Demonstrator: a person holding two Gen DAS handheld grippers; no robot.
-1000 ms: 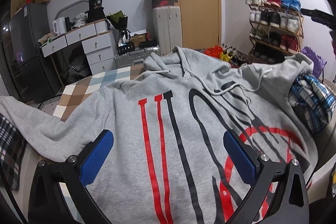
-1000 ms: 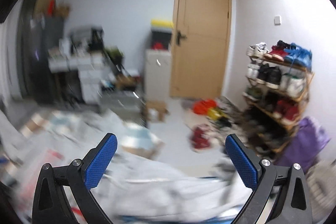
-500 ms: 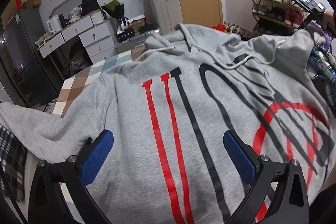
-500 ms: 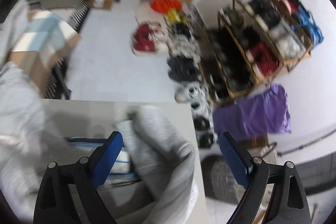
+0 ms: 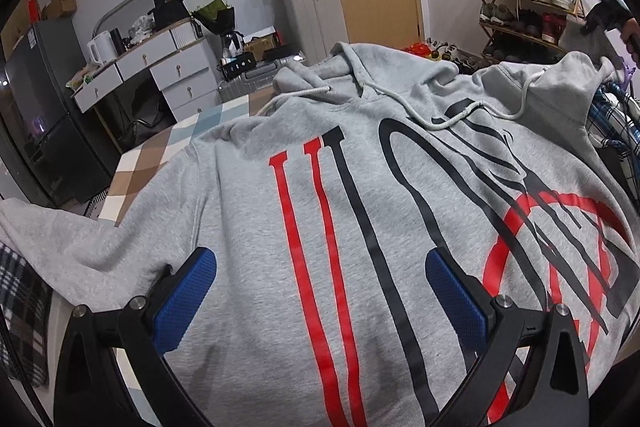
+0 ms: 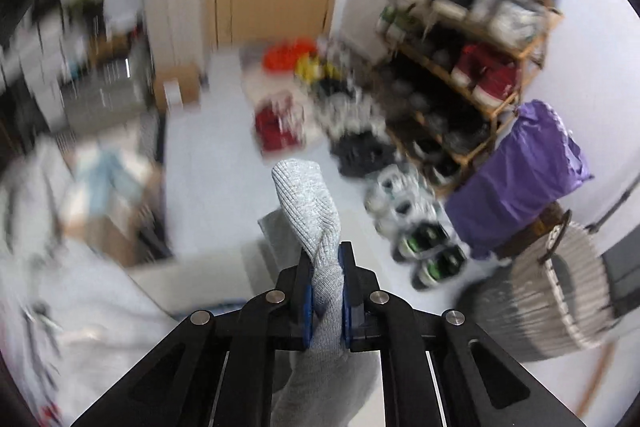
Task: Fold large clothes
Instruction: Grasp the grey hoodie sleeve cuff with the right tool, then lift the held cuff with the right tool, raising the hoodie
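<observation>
We find the grey hoodie [image 5: 344,195] spread front-up across the checked table [image 5: 136,179], filling most of the left wrist view. Its hood [image 5: 348,67] lies at 12 o'clock, with the white drawstrings [image 5: 472,115] trailing over the chest print of red and black lettering. One sleeve [image 5: 72,239] runs out toward 9 o'clock, ending beside a black-and-white plaid cloth [image 5: 20,311] at the frame's left edge. A blue plaid garment [image 5: 612,127] sits at 3 o'clock, touching the hoodie's far shoulder.

The left gripper [image 5: 320,303] hangs over the hoodie's lower body with its blue pads [image 5: 184,299] spread wide; nothing lies between them.

The right gripper [image 6: 326,297] is pressed together on the ribbed sleeve cuff [image 6: 306,199], which stands up from the pinch toward 12 o'clock while the rest of the sleeve drops away below at 6 o'clock. This view is heavily blurred outside the gripper itself. We can make out a shoe rack [image 6: 472,39] at 2 o'clock, a purple bag [image 6: 524,179] at 3 o'clock, a woven basket [image 6: 556,295] at 4 o'clock, and shoes [image 6: 400,203] scattered on the floor near the centre. The hoodie body shows only as a pale smear at 8 o'clock.
</observation>
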